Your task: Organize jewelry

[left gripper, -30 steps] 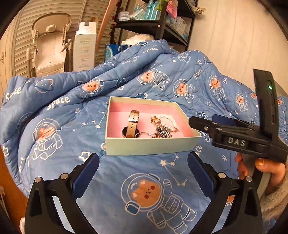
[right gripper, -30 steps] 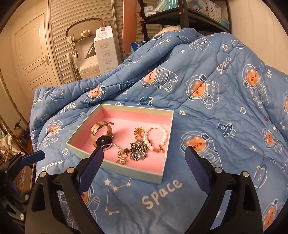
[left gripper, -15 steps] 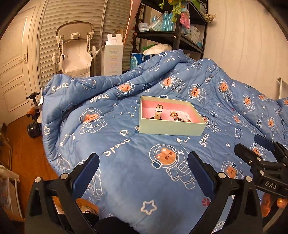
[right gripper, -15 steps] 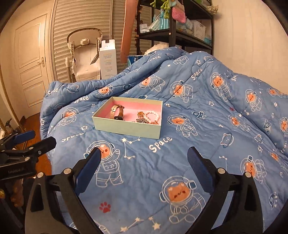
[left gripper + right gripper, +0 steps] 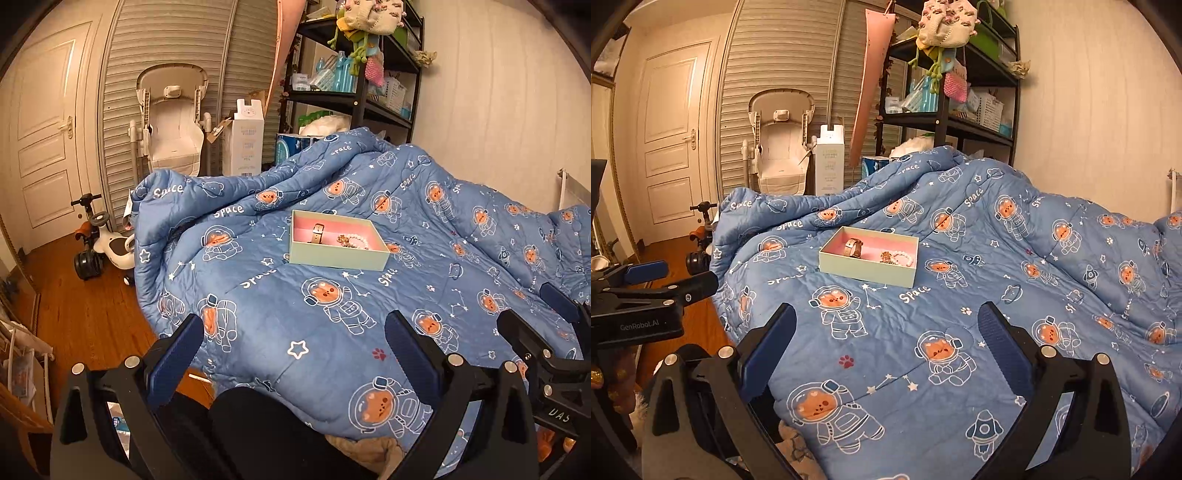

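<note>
A pale green box [image 5: 336,259] with a pink lining sits on the blue astronaut quilt [image 5: 332,302], far ahead of both grippers. Inside lie a watch with a beige strap [image 5: 317,233], a pearl bracelet [image 5: 360,240] and gold pieces [image 5: 343,239]. The box also shows in the right wrist view [image 5: 866,272], with the watch [image 5: 854,247] and the pearl bracelet [image 5: 903,258]. My left gripper [image 5: 293,334] is open and empty near the bed's front edge. My right gripper [image 5: 886,325] is open and empty, over the quilt.
A black shelf rack [image 5: 354,96] with bottles and baskets stands behind the bed. A baby chair [image 5: 173,122], a white carton [image 5: 245,140] and a ride-on toy [image 5: 99,243] stand on the wooden floor [image 5: 85,314] at left. A door [image 5: 672,136] is at far left.
Both grippers have pulled back and up, far away from the box, which now looks small. Both stay open and empty. The jewelry in the box has not moved.
</note>
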### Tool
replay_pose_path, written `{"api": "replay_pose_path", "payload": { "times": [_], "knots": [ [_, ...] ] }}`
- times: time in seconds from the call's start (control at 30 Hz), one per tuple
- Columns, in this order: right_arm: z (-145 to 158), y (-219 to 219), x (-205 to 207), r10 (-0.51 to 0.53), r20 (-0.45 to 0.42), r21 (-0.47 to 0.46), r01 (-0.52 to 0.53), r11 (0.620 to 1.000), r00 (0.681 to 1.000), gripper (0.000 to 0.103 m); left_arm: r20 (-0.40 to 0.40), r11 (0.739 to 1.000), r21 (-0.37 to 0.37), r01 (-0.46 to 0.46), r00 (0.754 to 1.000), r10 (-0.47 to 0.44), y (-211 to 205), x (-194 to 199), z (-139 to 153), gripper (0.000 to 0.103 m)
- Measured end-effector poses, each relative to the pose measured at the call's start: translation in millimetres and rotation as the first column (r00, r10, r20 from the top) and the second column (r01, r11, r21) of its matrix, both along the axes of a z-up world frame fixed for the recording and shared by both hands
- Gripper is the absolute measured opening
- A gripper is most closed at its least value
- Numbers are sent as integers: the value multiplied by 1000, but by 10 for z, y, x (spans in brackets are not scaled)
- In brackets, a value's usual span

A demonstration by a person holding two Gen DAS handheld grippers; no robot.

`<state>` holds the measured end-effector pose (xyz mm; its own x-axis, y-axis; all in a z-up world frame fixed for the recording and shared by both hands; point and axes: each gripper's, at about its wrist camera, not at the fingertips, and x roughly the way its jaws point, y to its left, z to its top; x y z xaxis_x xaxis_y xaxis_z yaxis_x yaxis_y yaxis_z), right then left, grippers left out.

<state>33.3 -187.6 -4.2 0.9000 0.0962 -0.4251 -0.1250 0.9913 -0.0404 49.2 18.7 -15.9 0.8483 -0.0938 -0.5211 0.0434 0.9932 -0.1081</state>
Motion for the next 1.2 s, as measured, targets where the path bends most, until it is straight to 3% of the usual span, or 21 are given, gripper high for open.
{"api": "replay_pose_path", "payload": {
  "times": [0.13, 0.5, 1.2],
  "knots": [
    [45, -66, -235, -31, -1, 15, 31, 999, 1000, 97, 32, 1000, -3, -15, 999, 15, -20, -217, 48, 96],
    [33, -304, -503, -121, -14, 89, 122, 989, 993, 97, 136, 997, 80, -12, 991, 1, -204, -593, 161, 96],
    [39, -283, -521, -118, -4, 73, 118, 990, 993, 97, 139, 998, 69, -16, 990, 7, -180, -631, 186, 96]
  ]
}}
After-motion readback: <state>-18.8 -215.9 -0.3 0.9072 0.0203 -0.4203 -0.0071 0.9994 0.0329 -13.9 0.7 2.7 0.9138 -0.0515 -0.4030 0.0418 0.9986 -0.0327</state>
